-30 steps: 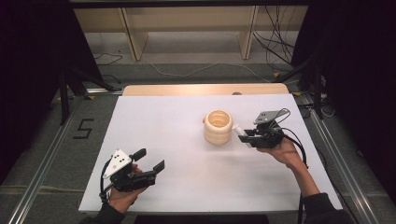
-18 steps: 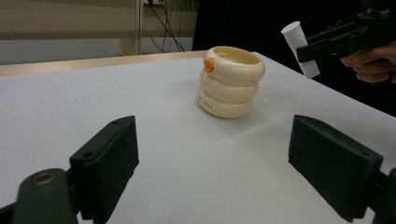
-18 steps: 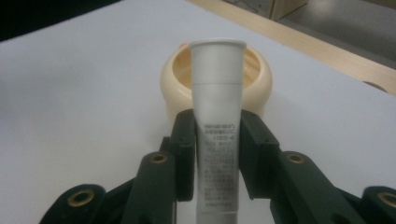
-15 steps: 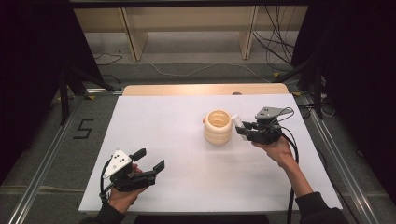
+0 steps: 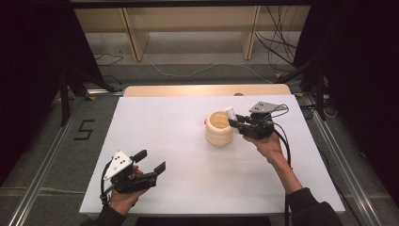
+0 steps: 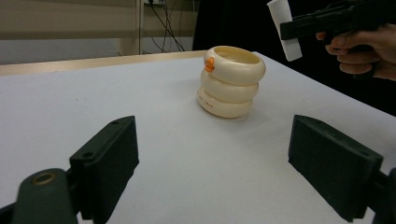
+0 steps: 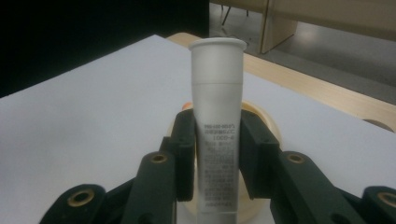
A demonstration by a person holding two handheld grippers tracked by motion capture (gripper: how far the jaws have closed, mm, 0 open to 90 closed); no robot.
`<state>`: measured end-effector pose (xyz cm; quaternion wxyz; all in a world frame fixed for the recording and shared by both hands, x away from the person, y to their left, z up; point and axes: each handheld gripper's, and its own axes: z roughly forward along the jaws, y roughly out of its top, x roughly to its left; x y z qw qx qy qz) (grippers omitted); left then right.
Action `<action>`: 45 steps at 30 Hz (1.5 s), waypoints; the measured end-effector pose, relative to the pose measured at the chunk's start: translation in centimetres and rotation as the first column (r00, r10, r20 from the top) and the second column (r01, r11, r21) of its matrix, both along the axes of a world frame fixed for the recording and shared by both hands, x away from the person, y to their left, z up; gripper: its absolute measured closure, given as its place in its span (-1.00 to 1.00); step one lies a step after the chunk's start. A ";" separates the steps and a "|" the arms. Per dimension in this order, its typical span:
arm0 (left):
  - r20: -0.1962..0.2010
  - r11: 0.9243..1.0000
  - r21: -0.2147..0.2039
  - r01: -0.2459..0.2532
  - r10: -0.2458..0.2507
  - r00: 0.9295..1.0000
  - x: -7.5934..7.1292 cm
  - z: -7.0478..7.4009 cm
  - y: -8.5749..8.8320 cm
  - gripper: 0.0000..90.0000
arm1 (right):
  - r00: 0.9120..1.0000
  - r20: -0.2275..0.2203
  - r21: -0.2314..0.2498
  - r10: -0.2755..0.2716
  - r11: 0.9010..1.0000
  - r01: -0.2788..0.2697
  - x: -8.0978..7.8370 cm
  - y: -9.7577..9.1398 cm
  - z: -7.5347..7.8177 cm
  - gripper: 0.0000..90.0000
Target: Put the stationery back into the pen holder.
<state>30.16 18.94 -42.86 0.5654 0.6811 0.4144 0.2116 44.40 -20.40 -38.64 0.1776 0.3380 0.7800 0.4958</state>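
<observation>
The right gripper (image 5: pixel 234 119) has its jaws clamped on a white tube (image 7: pixel 217 116), held upright, cap end up, just right of the cream ringed holder (image 5: pixel 219 128) at the table's (image 5: pixel 155 117) far right. The holder's open mouth faces up. The left gripper (image 5: pixel 151 162) waits near left, jaws wide and empty.

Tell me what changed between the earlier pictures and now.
The right tool, shut on a white tube, moved left and a little farther up the table, so the tube now hangs at the rim of the cream cup. Nothing was taken or let go. The cup stayed put, and the left tool stayed open and still near the table's front edge.
</observation>
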 end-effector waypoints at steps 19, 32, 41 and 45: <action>0.001 1.000 -0.002 -0.002 0.002 1.000 0.0 0.0 0.1 -0.66 | 0.998 0.035 0.065 -0.050 0.997 0.048 1.7 1.8 0.1 0.55; 0.002 1.000 -0.008 -0.004 0.004 1.000 0.0 0.0 0.1 -0.66 | 0.996 0.044 0.076 -0.073 0.995 0.070 2.7 3.2 -0.3 0.55; 0.003 1.000 -0.009 -0.005 0.005 1.000 0.0 0.0 0.1 -0.66 | 0.996 0.037 0.064 -0.086 0.994 0.084 3.0 3.8 -0.7 0.54; 0.002 1.000 -0.005 -0.003 0.003 1.000 0.0 0.0 0.1 -0.66 | 0.995 0.035 0.055 -0.091 0.995 0.089 3.1 4.0 -0.9 0.54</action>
